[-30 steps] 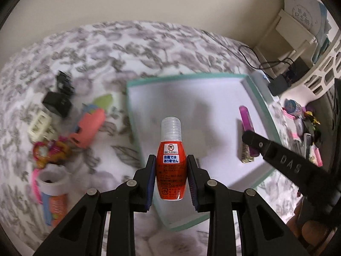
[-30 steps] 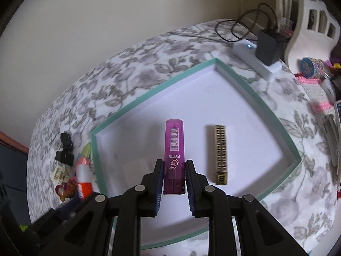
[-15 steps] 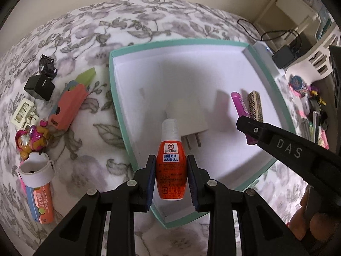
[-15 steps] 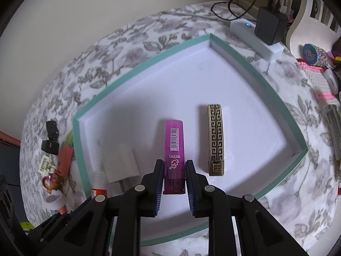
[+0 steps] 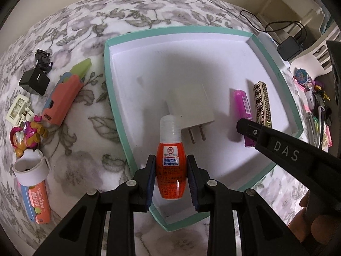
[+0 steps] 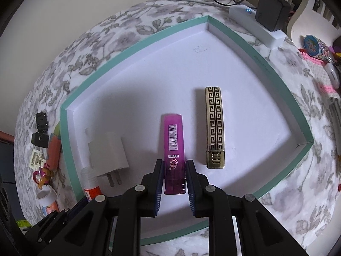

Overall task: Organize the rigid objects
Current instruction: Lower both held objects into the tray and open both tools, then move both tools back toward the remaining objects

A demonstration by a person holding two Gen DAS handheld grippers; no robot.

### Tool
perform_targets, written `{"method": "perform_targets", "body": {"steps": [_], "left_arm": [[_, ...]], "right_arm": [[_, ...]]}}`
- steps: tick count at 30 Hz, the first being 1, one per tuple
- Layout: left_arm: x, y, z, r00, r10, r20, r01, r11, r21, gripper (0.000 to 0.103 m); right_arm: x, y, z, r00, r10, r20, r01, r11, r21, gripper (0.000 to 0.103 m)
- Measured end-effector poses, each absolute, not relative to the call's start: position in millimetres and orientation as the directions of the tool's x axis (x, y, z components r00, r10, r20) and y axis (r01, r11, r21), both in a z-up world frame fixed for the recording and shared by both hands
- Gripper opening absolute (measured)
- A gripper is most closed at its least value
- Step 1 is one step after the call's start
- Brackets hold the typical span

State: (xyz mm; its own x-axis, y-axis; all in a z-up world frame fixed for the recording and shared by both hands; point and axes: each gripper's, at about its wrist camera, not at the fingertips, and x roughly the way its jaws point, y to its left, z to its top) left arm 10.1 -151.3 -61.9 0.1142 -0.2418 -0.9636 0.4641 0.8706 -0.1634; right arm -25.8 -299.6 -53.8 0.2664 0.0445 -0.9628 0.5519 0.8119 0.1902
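1. Left tongs [image 5: 170, 178] clamped on a red bottle [image 5: 170, 171], pads on its two sides. Bottle's long axis runs along the fingers, clear cap pointing away from the camera, over the near-left corner of the tray [image 5: 119, 111].
2. Right tongs [image 6: 174, 179] clamped on a purple lighter [image 6: 173, 149], gripped at its near end. Lighter's long axis runs along the fingers, far end pointing into the tray [image 6: 132, 49]; whether it touches the floor, can't tell.
3. Both tongs point steeply down over the tray. Part of a hand [image 5: 311, 219] shows low right in the left view.
4. In tray: white plug [image 5: 191, 108] just past the bottle's cap, prongs toward the camera; gold patterned lighter [image 6: 214, 125] lying parallel, just right of the purple one.
5. Open room: tray's far half is bare; teal rim on all sides.
6. Left of tray on the floral cloth [image 5: 85, 34]: orange cutter [image 5: 61, 98], black cube [image 5: 34, 81], toy figure [image 5: 25, 134].
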Motion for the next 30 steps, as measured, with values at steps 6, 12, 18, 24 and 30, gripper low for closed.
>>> {"method": "perform_targets", "body": {"steps": [6,12,18,24,30], "left_arm": [[11,-147,-51,0.127,-0.271,-0.954,0.459,0.869,-0.186,0.038],[13,-137,-38,0.151,-0.305,-0.940,0.444,0.871,-0.211,0.039],[23,-114,-26,0.189,-0.325,-0.927,0.386,0.892,-0.235,0.042],[39,-90,-20,0.256,-0.279,-0.926,0.293,0.935,-0.201,0.045],[52,-64,-19,0.302,-0.220,-0.928,0.199,0.966,-0.165,0.061]], "right_arm": [[-24,-299,-48,0.271,0.025,-0.962,0.553,0.814,0.177,0.023],[-27,-298,-32,0.324,-0.005,-0.946,0.547,0.817,0.183,0.023],[-26,-295,-21,0.358,-0.028,-0.933,0.535,0.825,0.180,0.023],[-22,-293,-23,0.345,-0.032,-0.938,0.522,0.837,0.164,0.023],[-17,-286,-24,0.336,-0.043,-0.941,0.482,0.866,0.133,0.034]]}}
